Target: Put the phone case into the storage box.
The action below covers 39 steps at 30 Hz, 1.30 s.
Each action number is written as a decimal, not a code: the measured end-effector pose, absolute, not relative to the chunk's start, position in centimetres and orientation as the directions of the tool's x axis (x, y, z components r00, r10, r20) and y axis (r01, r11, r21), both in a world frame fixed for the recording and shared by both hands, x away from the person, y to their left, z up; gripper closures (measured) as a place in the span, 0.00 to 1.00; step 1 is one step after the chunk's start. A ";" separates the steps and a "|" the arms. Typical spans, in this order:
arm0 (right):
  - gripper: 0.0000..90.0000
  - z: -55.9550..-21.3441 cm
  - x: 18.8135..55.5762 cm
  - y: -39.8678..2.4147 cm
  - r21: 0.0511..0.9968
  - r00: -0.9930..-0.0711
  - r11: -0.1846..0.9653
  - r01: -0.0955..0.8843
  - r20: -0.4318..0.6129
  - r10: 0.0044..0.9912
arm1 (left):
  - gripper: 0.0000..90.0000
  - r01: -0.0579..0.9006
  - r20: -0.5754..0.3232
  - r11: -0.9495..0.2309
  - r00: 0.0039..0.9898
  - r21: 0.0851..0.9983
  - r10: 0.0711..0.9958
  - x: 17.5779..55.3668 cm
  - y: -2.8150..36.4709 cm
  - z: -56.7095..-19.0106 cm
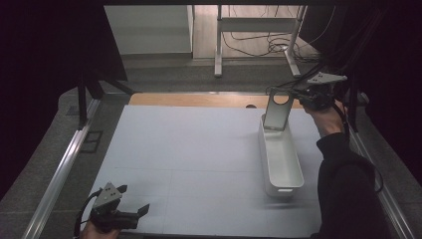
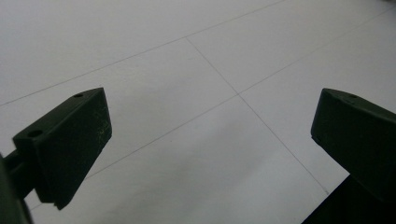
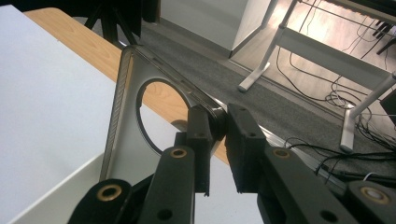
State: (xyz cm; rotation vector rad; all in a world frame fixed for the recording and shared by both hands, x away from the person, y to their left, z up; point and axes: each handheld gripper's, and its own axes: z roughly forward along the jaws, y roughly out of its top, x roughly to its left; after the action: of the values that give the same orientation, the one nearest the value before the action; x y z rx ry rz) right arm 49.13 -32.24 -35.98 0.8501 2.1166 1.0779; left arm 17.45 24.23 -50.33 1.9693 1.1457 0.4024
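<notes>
Two tongs show in the high view: our right tongs (image 1: 293,94) pinch a clear flat phone case with a round cutout (image 1: 276,112) over the far end of the long white plastic bin (image 1: 286,185), otherwise empty, so we should lower it squarely inside. In the left gripper view our left tongs (image 2: 210,140) gape, holding nothing, above the white table (image 2: 187,70). In the right gripper view the pads clamp the case's edge.
</notes>
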 end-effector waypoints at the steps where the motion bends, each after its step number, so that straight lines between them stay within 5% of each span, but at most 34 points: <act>1: 0.88 -36.2 49.2 -32.3 0.846 -0.607 0.463 0.264 -0.227 0.762 | 0.00 0.579 -0.117 -0.265 0.538 0.771 0.835 17.5 24.2 -50.3; 39: 0.88 -40.2 49.8 -31.7 0.826 -0.647 0.511 0.239 -0.257 0.718 | 0.00 0.584 -0.122 -0.259 0.532 0.770 0.838 17.5 24.3 -50.3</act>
State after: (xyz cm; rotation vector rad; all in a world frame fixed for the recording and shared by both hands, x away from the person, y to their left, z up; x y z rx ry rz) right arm 49.85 -31.72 -40.19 0.7788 2.1640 1.0558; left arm 17.47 24.29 -50.35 1.9648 1.1554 0.3993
